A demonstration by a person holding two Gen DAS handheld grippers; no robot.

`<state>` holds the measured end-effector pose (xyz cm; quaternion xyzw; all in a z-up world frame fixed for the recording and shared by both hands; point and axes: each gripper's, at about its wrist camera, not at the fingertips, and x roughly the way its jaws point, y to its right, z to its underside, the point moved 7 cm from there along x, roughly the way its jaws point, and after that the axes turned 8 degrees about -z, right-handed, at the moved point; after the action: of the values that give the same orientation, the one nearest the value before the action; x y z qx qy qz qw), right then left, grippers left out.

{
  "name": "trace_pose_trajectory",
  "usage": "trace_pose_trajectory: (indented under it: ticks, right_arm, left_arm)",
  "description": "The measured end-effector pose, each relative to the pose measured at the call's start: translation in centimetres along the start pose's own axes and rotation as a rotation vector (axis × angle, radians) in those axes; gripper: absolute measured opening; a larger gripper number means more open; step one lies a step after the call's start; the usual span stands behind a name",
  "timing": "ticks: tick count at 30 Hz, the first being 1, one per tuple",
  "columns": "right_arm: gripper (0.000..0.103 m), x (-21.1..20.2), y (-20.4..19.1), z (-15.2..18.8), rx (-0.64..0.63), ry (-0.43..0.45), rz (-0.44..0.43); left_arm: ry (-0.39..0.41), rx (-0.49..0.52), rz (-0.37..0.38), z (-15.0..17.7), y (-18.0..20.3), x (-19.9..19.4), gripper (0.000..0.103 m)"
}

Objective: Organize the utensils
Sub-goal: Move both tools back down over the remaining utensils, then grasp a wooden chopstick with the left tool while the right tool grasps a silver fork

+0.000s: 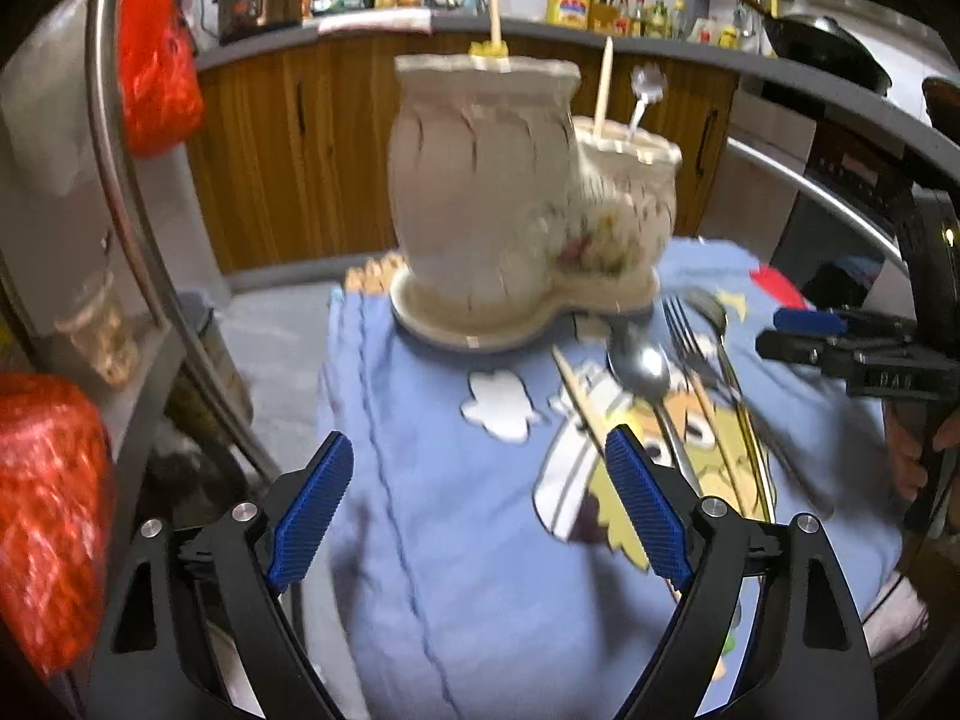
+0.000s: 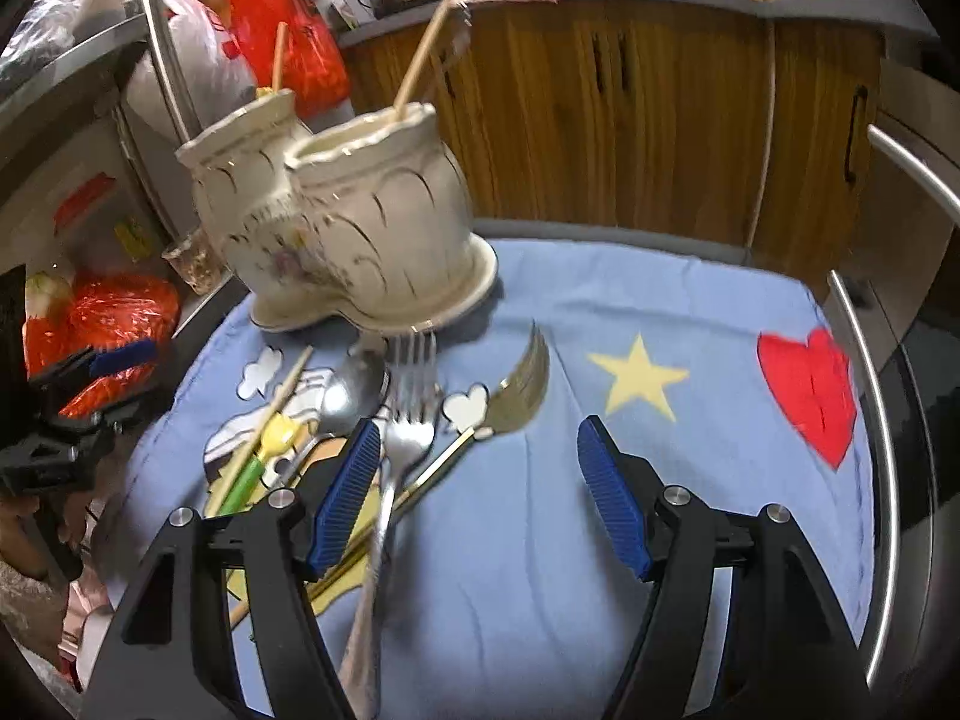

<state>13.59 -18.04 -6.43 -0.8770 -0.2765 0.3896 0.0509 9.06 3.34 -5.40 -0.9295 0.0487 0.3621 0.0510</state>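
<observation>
Two hand-held grippers, left (image 1: 474,504) and right (image 2: 480,492), are hovering spread wide and empty over utensils (image 2: 408,420) lying loose on the cloth (image 2: 660,312) beside the twin holder (image 2: 360,228).

I can't read any text from either wrist view. The yellow package (image 1: 567,5) on the back surface carries a red label and the grey cabinet (image 2: 90,204) has red and yellow stickers, but their print is too blurred to make out, as are the raised marks on the right tool (image 1: 864,360)
</observation>
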Motion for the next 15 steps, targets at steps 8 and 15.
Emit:
trace_pose_trajectory:
  ticks: [8, 15]
  right_arm:
    - [0.051, 0.2, -1.7, 1.8, -0.062, -0.029, -0.004]
    - [0.026, 1.2, -3.5, 2.2, -0.158, -0.084, 0.011]
  left_arm:
    - [-0.058, 0.055, 0.058, 1.2, 2.5, 0.5, 0.085]
    - [-0.09, 0.099, 0.096, 1.3, 4.5, 1.0, 0.055]
